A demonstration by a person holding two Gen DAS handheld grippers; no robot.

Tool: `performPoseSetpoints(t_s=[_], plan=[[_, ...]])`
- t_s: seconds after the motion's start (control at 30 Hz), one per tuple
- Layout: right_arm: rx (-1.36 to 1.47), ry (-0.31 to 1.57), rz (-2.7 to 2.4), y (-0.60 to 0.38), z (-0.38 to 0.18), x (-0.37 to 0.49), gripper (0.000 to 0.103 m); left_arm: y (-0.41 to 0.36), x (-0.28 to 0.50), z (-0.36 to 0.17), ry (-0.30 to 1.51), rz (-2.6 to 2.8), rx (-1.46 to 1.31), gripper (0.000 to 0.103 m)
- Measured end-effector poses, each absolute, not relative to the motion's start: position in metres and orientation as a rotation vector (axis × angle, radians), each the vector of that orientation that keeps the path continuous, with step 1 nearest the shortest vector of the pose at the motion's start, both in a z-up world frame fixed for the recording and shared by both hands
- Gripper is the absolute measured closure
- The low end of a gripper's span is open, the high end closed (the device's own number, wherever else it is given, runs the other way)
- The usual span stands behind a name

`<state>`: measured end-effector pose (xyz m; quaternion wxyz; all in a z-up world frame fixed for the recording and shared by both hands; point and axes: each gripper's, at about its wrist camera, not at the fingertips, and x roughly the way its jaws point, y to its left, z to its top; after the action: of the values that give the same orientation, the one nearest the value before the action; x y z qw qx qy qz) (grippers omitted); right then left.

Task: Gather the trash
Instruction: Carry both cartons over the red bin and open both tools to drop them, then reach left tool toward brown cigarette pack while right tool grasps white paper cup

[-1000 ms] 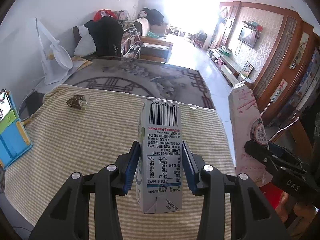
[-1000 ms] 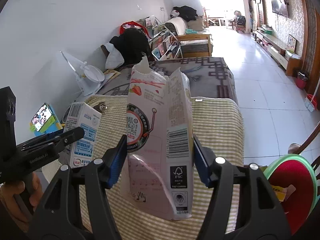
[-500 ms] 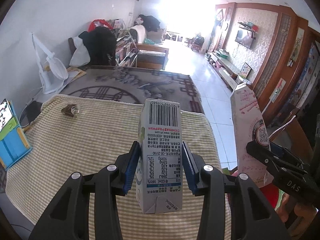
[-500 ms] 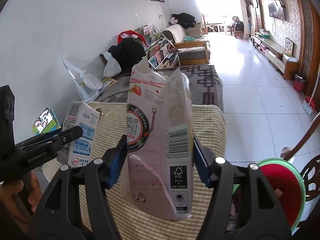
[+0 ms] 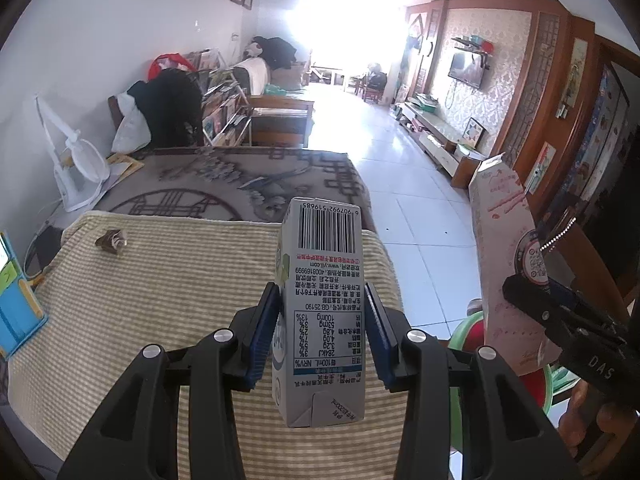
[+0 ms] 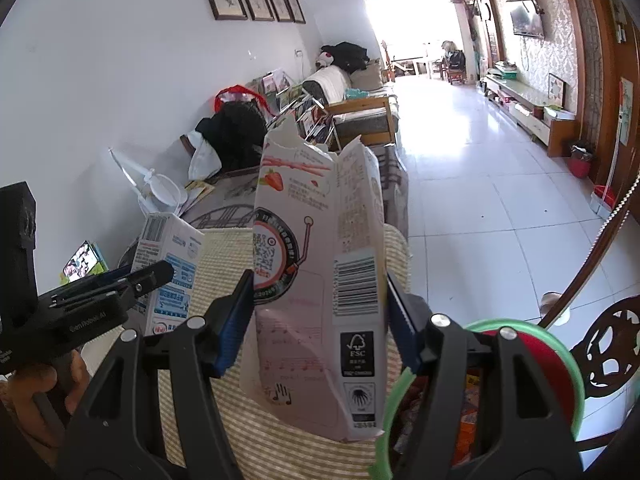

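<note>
- Milk carton (image 5: 320,312), small and white, stands upright between the blue pads (image 5: 262,334) of the left gripper (image 5: 320,334), pinched on both sides above the striped cloth (image 5: 160,288).
- Pink strawberry carton (image 6: 316,280), torn open on top, is clamped between the right gripper (image 6: 320,320) pads, near a green-rimmed bin (image 6: 560,360) at lower right.
- Far left on the cloth lies a small brown wrapper (image 5: 112,241).

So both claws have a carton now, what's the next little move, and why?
Probably carry the right gripper a bit further right and let go: its pink strawberry carton hangs just beside the green-rimmed bin, which already holds wrappers. The left gripper grips the small milk carton above the striped cloth.
</note>
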<state>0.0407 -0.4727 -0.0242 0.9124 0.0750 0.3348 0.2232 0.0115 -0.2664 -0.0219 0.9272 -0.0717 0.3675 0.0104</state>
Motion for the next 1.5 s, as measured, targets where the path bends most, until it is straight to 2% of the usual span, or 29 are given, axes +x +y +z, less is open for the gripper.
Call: performPoseSetpoints(t_s=[0.63,1.1,1.13,1.17,1.2,1.5], plan=[[0.201,0.717,0.322,-0.541,-0.037,0.037,0.043,-0.332,0.036,-0.032,0.803,-0.132,-0.09,0.063],[0.22,0.925,0.149,-0.619,-0.091,0.009,0.041,-0.44,0.052,-0.08,0.982,-0.519,-0.026,0.063],[0.21,0.942,0.135,-0.621,-0.094,0.008,0.033,-0.445,0.052,-0.083,0.996,-0.538,-0.016,0.058],[0.2,0.943,0.097,-0.624,-0.096,0.005,0.024,-0.45,0.051,-0.085,1.005,-0.545,0.006,0.041],[0.204,0.938,0.078,-0.626,-0.096,0.002,0.023,-0.453,0.05,-0.086,1.001,-0.545,0.012,0.034],[0.215,0.898,0.093,-0.615,-0.085,0.009,0.023,-0.412,0.05,-0.083,0.974,-0.444,-0.01,0.032]])
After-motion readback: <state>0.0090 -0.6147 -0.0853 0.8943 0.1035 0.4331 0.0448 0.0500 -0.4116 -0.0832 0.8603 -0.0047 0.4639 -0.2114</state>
